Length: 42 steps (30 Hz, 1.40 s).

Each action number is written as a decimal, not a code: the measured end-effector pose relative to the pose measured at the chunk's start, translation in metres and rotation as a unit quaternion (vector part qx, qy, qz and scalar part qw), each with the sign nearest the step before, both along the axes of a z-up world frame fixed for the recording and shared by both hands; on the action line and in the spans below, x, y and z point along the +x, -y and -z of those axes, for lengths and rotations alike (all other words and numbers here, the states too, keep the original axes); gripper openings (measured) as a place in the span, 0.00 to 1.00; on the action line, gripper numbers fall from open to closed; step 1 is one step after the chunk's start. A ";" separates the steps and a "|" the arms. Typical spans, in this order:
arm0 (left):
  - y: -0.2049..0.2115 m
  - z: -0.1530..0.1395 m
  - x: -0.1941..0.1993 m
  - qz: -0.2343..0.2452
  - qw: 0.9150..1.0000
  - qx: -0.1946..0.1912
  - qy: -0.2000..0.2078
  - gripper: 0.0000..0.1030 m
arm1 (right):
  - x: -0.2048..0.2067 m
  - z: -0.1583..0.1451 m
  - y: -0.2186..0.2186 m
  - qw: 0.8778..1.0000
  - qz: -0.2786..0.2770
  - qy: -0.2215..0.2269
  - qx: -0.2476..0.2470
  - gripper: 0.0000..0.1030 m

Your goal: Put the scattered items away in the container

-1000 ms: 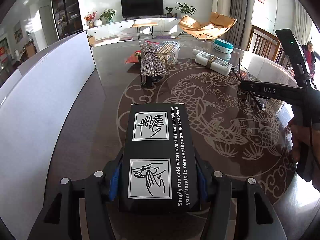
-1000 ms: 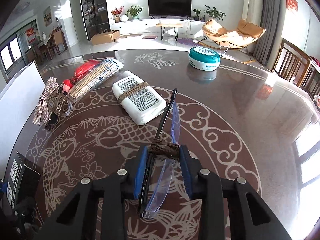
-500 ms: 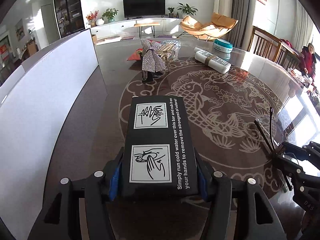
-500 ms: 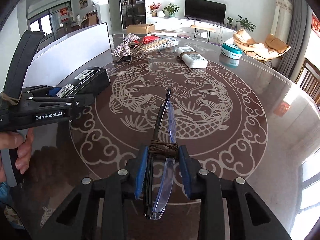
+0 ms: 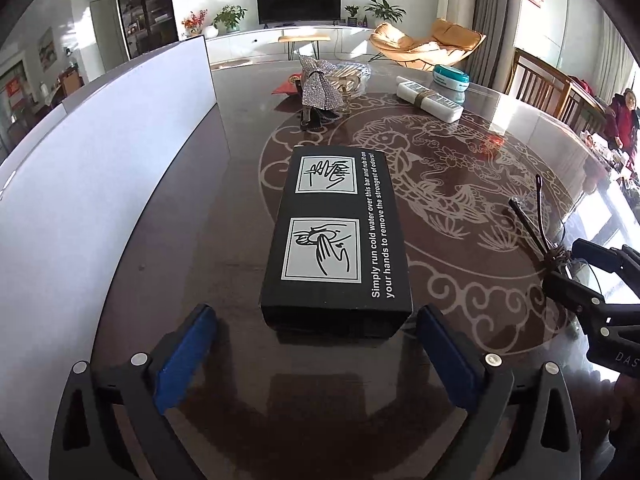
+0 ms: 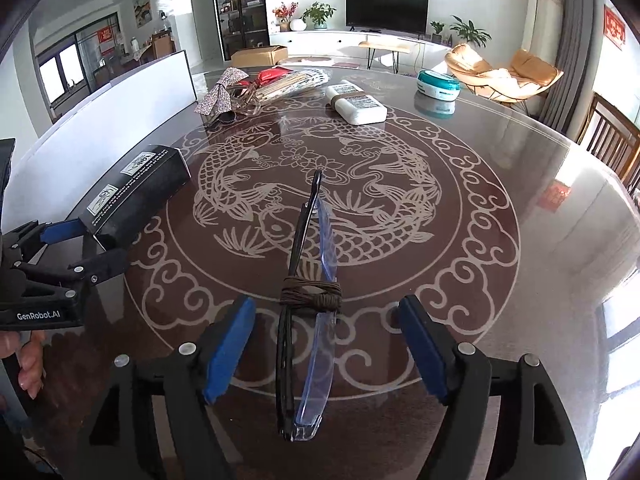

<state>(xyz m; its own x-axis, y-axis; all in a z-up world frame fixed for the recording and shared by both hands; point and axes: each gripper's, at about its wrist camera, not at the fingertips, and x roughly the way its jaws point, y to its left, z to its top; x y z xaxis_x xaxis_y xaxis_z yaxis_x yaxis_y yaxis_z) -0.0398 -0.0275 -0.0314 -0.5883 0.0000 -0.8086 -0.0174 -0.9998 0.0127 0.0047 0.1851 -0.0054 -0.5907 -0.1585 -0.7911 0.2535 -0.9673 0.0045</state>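
A black box with hand-washing pictures lies on the dark table just ahead of my open left gripper; it also shows in the right wrist view. A pair of folded glasses tied with brown cord lies on the table between the spread fingers of my open right gripper; it also shows in the left wrist view. The white container wall stands along the left.
At the far side lie a sparkly bow, a bundle of chopsticks, a red packet, a white bottle wrapped with cord and a teal round tin. Chairs stand at the table's right edge.
Both grippers have opened. The black box and the glasses, held before, now lie on the table. The left gripper has pulled back a little from the box.
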 end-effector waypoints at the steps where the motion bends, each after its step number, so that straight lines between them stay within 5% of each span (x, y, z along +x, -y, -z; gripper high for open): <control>1: 0.000 0.000 0.000 -0.002 1.000 -0.001 0.001 1.00 | 0.000 0.000 0.002 1.000 -0.002 0.001 0.006 0.77; 9: 0.001 0.000 -0.001 -0.003 1.000 0.000 0.001 1.00 | -0.003 0.004 0.004 1.000 -0.002 0.019 0.013 1.00; 42: 0.002 0.000 0.000 -0.003 1.000 0.000 0.001 1.00 | 0.000 0.003 0.004 1.000 0.000 0.017 0.011 1.00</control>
<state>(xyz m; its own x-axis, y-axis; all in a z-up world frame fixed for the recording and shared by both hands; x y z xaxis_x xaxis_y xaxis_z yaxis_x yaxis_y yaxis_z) -0.0400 -0.0292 -0.0316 -0.5860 -0.0034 -0.8103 -0.0109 -0.9999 0.0121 0.0045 0.1808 -0.0087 -0.5626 -0.1405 -0.8147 0.2542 -0.9671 -0.0088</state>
